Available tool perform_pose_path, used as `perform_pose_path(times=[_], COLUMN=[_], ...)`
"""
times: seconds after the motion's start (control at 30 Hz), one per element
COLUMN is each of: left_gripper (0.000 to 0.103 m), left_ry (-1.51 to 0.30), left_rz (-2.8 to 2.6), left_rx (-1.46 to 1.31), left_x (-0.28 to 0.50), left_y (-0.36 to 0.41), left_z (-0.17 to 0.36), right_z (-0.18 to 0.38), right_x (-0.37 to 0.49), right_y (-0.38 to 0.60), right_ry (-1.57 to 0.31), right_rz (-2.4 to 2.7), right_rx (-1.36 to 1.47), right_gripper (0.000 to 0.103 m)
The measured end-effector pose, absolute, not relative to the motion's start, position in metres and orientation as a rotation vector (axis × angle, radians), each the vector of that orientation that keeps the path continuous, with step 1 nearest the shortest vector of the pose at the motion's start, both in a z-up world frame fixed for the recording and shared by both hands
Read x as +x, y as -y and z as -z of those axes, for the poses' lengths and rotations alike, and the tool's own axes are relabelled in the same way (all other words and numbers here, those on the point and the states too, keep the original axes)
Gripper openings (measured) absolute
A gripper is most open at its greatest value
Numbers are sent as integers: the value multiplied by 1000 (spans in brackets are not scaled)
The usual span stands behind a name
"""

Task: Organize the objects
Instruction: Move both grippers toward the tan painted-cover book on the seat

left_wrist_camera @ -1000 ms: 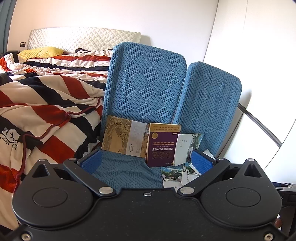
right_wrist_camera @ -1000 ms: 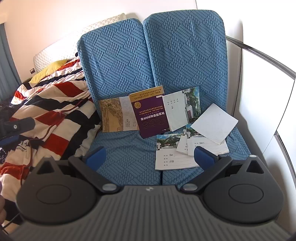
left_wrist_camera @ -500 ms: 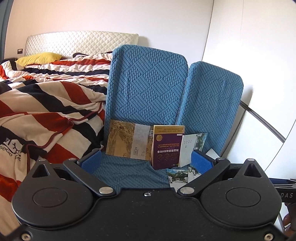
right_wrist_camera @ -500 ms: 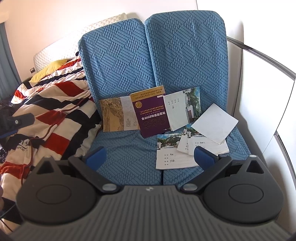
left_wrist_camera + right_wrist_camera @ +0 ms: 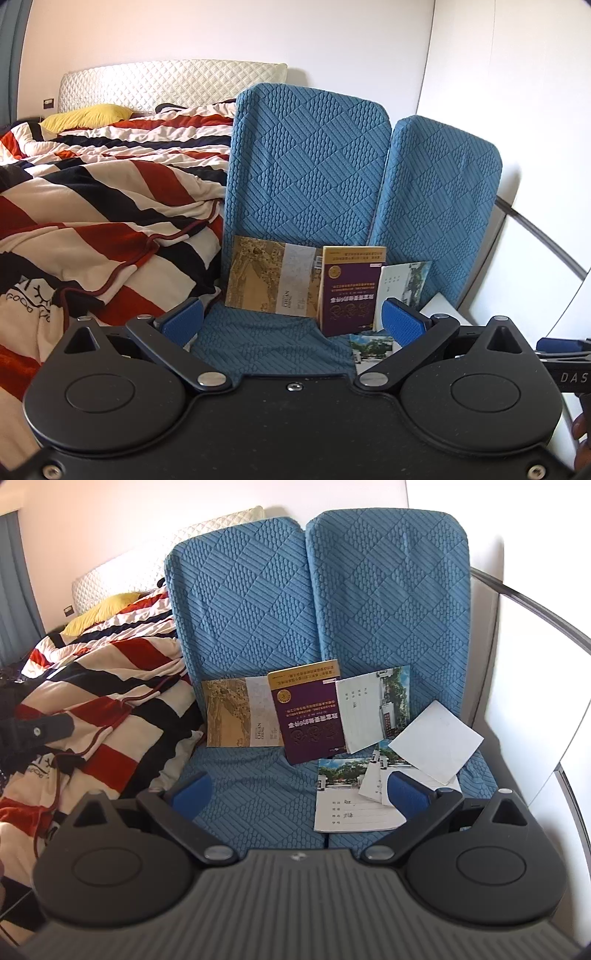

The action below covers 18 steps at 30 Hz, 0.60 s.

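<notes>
Three books lean against the backs of the blue seats (image 5: pixel 258 782): a tan book (image 5: pixel 236 712) (image 5: pixel 271 280) on the left, a purple book (image 5: pixel 308 716) (image 5: pixel 349 295) in the middle, a white-and-green booklet (image 5: pixel 373 709) (image 5: pixel 404 282) on the right. Flat on the seat lie a photo-cover booklet (image 5: pixel 351 805) (image 5: pixel 371 349), smaller booklets and a white sheet (image 5: pixel 436 742). My left gripper (image 5: pixel 291 321) and my right gripper (image 5: pixel 299 794) both hang open and hold nothing, short of the books.
A bed with a red, black and cream striped blanket (image 5: pixel 103 221) borders the seats on the left, with a yellow pillow (image 5: pixel 85 116) behind. A white wall panel with a dark rail (image 5: pixel 532 602) closes the right side. The other gripper (image 5: pixel 37 731) shows at the left edge.
The left gripper view has shifted a little, so the seats and books sit further right and lower. The right view is almost unchanged. Both stay open.
</notes>
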<state>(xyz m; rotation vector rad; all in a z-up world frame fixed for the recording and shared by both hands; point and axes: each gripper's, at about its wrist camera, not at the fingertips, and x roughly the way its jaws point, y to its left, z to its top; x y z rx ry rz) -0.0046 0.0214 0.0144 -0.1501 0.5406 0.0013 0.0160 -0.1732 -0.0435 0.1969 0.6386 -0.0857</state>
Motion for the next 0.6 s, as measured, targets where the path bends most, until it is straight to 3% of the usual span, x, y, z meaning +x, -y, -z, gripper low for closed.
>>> perform_pose_path(times=[0.6], left_gripper=[103], left_ry=[-521], left_rz=[42], left_rx=[-212], left_x=[35], left_y=[-34], left_z=[36], right_z=[83], right_x=[62], right_y=[153], right_ry=[-661], right_rz=[25], right_rx=[142], right_gripper=[103])
